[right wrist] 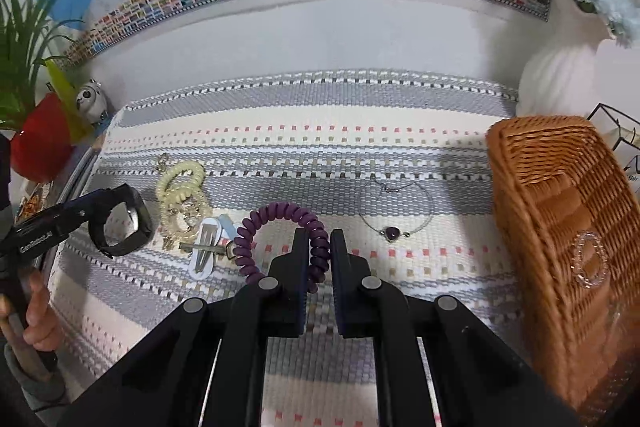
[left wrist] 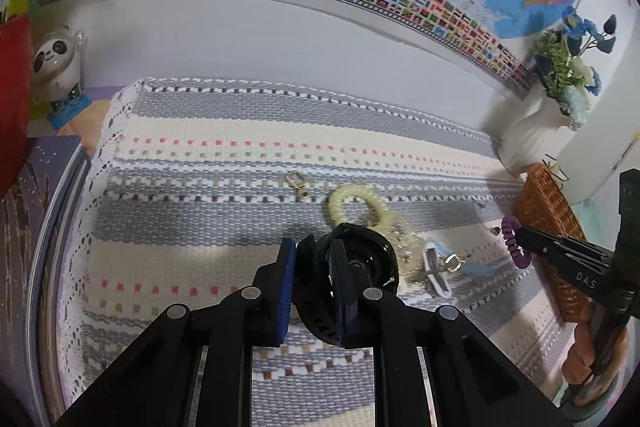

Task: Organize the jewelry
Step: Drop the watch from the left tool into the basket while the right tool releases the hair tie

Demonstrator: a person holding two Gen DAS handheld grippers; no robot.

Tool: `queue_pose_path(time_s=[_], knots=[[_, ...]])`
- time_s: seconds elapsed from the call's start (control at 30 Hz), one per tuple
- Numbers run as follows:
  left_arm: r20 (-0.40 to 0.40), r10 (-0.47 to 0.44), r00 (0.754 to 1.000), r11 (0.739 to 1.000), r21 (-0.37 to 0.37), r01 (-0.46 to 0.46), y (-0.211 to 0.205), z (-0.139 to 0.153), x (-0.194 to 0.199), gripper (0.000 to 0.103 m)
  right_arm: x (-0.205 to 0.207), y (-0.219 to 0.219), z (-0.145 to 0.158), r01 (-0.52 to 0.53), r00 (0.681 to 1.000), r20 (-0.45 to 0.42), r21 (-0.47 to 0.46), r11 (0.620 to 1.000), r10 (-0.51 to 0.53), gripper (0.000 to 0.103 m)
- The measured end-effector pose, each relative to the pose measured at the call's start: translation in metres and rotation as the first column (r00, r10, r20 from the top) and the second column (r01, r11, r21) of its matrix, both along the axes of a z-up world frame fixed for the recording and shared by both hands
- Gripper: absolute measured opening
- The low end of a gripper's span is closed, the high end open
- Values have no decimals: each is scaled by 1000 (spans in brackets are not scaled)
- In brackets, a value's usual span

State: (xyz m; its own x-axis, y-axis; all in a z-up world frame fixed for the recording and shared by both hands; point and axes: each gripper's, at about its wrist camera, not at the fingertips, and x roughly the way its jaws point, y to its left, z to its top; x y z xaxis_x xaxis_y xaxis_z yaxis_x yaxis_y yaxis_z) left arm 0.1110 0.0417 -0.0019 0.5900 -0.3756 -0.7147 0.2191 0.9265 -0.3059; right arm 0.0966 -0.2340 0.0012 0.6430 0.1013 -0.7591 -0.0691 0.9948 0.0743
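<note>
The left gripper is clamping a black watch by its strap, jaws narrowed onto the band, and is holding it just above the woven mat. In the right wrist view the same watch is hanging at the left gripper's tip over the mat's left side.

The right gripper is pinching a purple coil hair tie, with one side of the loop caught between its nearly closed jaws and the rest curving out to the left. In the left wrist view this tie is showing at the right gripper's tip, near the wicker basket.

Just beside the watch, yellow coil hair ties are lying in a pile on the mat, touching a white hair clip. To the right, a thin bracelet with a purple stone is lying flat, apart from the pile. A small gold earring is lying beyond the yellow ties.

The wicker basket is sitting at the mat's right edge, with a clear bead bracelet inside it. A white vase is standing behind the basket.
</note>
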Motion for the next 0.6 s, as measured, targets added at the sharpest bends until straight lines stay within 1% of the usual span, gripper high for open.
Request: queue_pose_path(time_s=[0.07, 0.1, 0.13, 0.17, 0.2, 0.27, 0.4, 0.47, 0.5, 0.53, 0.57, 0.6], knots=[[13, -3, 1000, 1000, 1, 3, -2, 3, -3, 16, -9, 0, 4, -1, 1000, 5, 4, 1000, 1, 12], [24, -6, 1000, 1000, -1, 6, -3, 6, -5, 14, -12, -1, 6, -3, 1000, 6, 10, 1000, 3, 12], [35, -13, 999, 1000, -8, 14, -4, 9, -6, 5, -14, -3, 7, -4, 1000, 7, 14, 1000, 3, 12], [44, -17, 999, 1000, -13, 17, -4, 11, -8, 1, -16, -4, 8, -4, 1000, 10, 15, 1000, 4, 12], [49, -18, 999, 1000, -9, 18, -5, 14, -9, 1, -18, -6, 9, -2, 1000, 13, 13, 1000, 2, 12], [42, -11, 999, 1000, 24, 10, -6, 16, -9, 1, -22, -10, 12, 1, 1000, 19, 14, 1000, -1, 12], [-13, -47, 999, 998, 51, 48, -4, 5, -6, 3, -25, -17, 12, 11, 1000, 17, 25, 1000, -11, 12], [-37, -66, 997, 995, 68, 68, -3, 2, -9, 7, -27, -21, 11, 10, 1000, 15, 30, 1000, -11, 12], [-33, -68, 997, 994, 88, 70, -2, 2, -11, 15, -28, -21, 10, 9, 1000, 15, 31, 999, -10, 12], [-32, -63, 998, 992, 107, 66, -2, 2, -12, 32, -28, -22, 10, 8, 1000, 16, 34, 999, -8, 12], [-29, -52, 998, 989, 140, 56, -2, 1, -13, 43, -29, -23, 10, 5, 1000, 16, 37, 999, -6, 12], [-29, -44, 999, 987, 155, 48, -2, 0, -12, 55, -29, -22, 9, 3, 1000, 17, 40, 999, -4, 12]])
